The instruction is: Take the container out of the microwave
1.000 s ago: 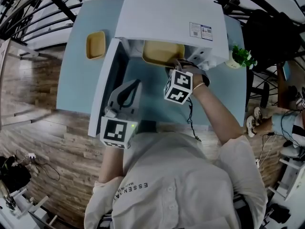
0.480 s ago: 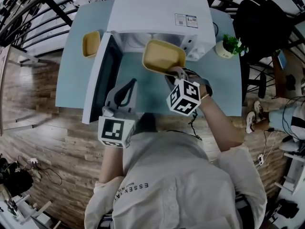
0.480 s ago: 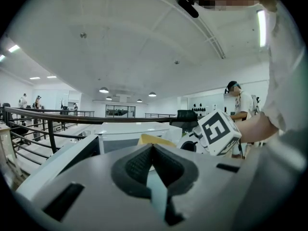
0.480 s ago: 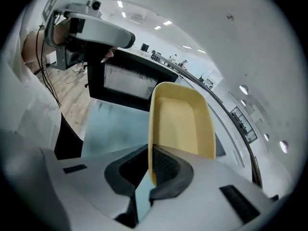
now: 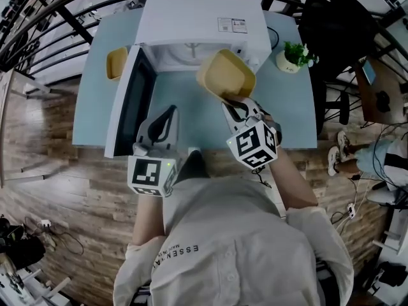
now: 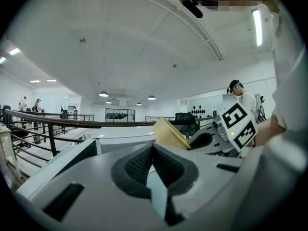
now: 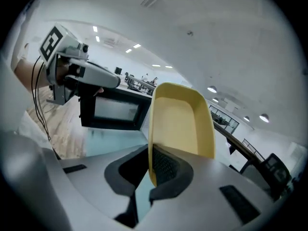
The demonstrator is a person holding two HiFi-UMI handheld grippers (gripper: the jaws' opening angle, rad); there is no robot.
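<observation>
At the table's (image 5: 185, 110) left rear corner sits a small yellow dish (image 5: 116, 62). Beside it the microwave's (image 5: 197, 18) dark-windowed door (image 5: 127, 101) stands open toward the near edge, fencing that side. The left gripper (image 5: 171, 110) hovers just right of the door, its ribbed jaws closed together on nothing. Bare blue tabletop lies ahead. The container (image 5: 226, 75), a smooth yellow rounded-rectangular tray, hangs tilted before the open cavity, long axis running away from the right gripper (image 5: 237, 104), which pinches its near rim. A potted plant (image 5: 293, 56) marks the right edge.
</observation>
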